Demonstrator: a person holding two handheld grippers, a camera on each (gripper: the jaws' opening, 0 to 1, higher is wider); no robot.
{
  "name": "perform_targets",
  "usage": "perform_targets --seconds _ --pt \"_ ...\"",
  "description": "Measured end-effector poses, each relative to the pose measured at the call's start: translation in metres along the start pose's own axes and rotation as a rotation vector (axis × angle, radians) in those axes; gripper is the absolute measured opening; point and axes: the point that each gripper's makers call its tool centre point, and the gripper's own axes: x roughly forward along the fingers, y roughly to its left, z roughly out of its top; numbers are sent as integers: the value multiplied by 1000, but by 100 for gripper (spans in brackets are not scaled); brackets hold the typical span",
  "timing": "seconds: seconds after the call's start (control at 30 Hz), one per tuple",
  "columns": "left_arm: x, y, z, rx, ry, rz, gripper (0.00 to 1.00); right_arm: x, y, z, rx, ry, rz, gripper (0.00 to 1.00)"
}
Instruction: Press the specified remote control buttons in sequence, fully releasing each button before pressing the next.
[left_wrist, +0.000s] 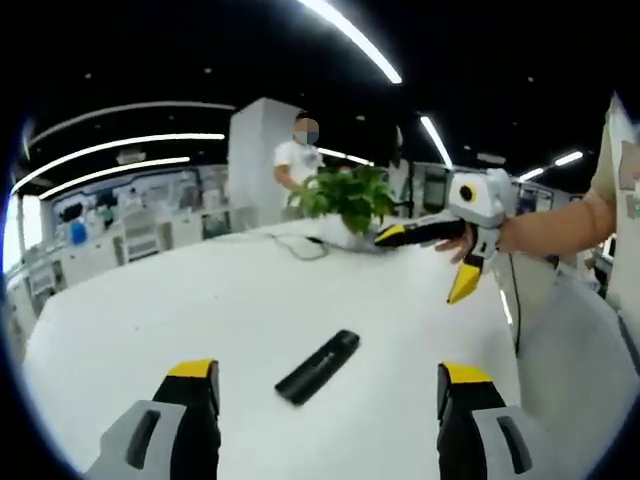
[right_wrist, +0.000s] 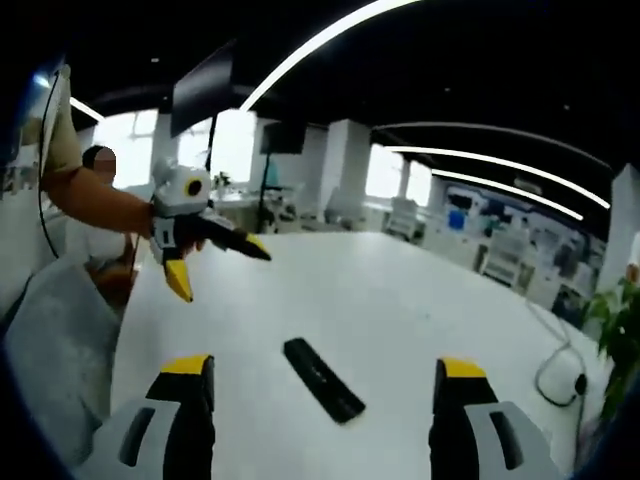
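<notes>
A slim black remote control (left_wrist: 318, 367) lies flat on the white table (left_wrist: 200, 300), slanted across the left gripper view. My left gripper (left_wrist: 327, 372) is open above the table, its yellow-tipped jaws standing wide on either side of the remote without touching it. Beyond it my right gripper (left_wrist: 427, 262) hovers open in a person's hand, near the plant. In the right gripper view the same remote (right_wrist: 323, 379) lies between the wide jaws of my open right gripper (right_wrist: 323, 367). The left gripper (right_wrist: 220, 268) hangs open above the table's far left (right_wrist: 400, 290).
A potted green plant (left_wrist: 345, 195) stands at the table's far side with a white cable (left_wrist: 300, 245) beside it. A person (left_wrist: 298, 160) stands behind it. The plant (right_wrist: 615, 320) and cable (right_wrist: 555, 375) sit at the right edge. A grey seat (right_wrist: 50, 330) is on the left.
</notes>
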Motion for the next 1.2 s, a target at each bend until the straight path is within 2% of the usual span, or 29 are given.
perform_targets --seconds 0.2,0.43,0.57,0.77,0.83,1.0,1.2 --pt "11 6 -2 12 19 -29 90 13 1 -5 -35 37 42 88" --pt "20 14 -8 58 74 -53 89 23 -6 0 -51 25 58 90" --pt "25 18 -10 66 93 -57 89 29 -12 -5 -56 42 69 90" --pt "37 15 -11 90 109 -85 86 37 -13 -15 -58 71 100 84" --pt "42 16 -13 93 119 -95 86 40 -12 -19 -30 83 120 82" --pt "51 19 -17 109 140 -109 86 47 -13 -26 -40 104 136 81" --pt "58 25 -23 118 167 -125 85 54 -9 -37 -49 139 186 70"
